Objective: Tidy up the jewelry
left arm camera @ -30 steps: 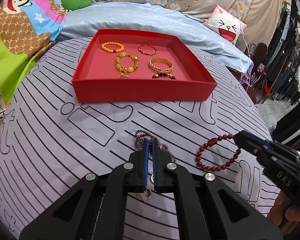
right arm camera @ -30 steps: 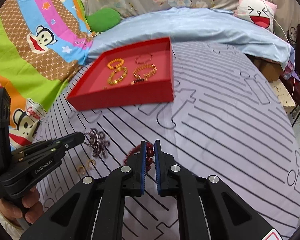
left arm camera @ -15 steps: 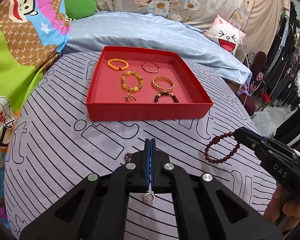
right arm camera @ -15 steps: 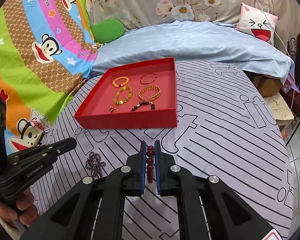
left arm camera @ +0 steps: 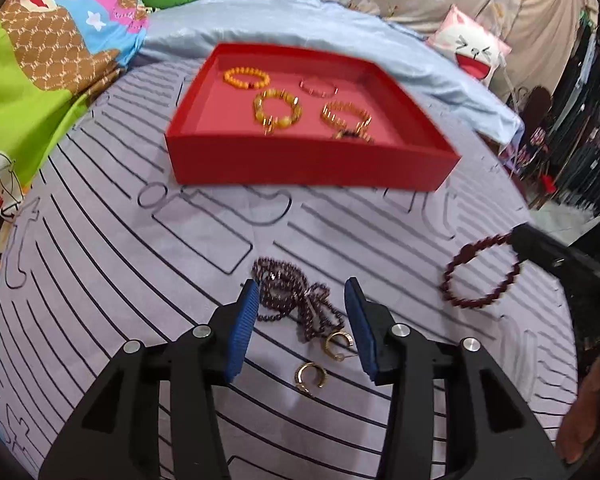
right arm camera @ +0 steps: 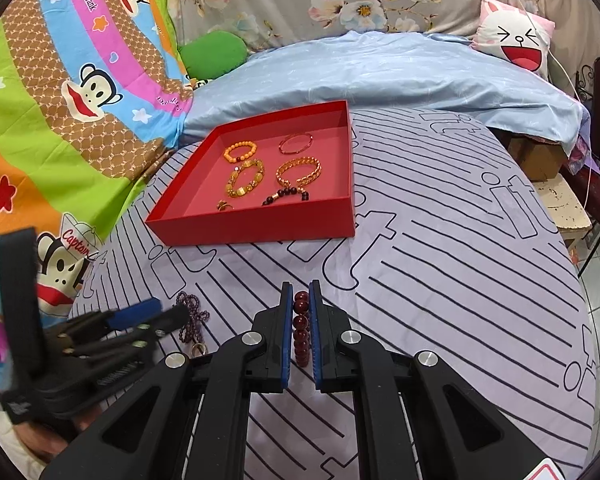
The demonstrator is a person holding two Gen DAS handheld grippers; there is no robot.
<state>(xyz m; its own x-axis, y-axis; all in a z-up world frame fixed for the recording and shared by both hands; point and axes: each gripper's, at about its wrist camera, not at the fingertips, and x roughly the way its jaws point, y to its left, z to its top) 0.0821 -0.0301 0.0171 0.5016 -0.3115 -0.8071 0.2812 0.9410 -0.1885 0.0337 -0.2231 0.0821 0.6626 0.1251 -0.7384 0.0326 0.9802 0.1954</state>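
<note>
Now your left hand-held gripper is spread wide, hovering low over a tangled purple bead strand and two gold hoop earrings on the striped bed cover. Beyond them sits the red tray, already containing several bracelets. To the right, your right hand-held gripper is clamped narrowly on a dark red bead bracelet, lifted above the cover.

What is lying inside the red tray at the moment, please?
The red tray holds an orange bead bracelet, a thin pink bangle, a yellow bracelet, a gold chain bracelet, dark beads and a small ring. Its front wall hides the nearest floor strip.
</note>
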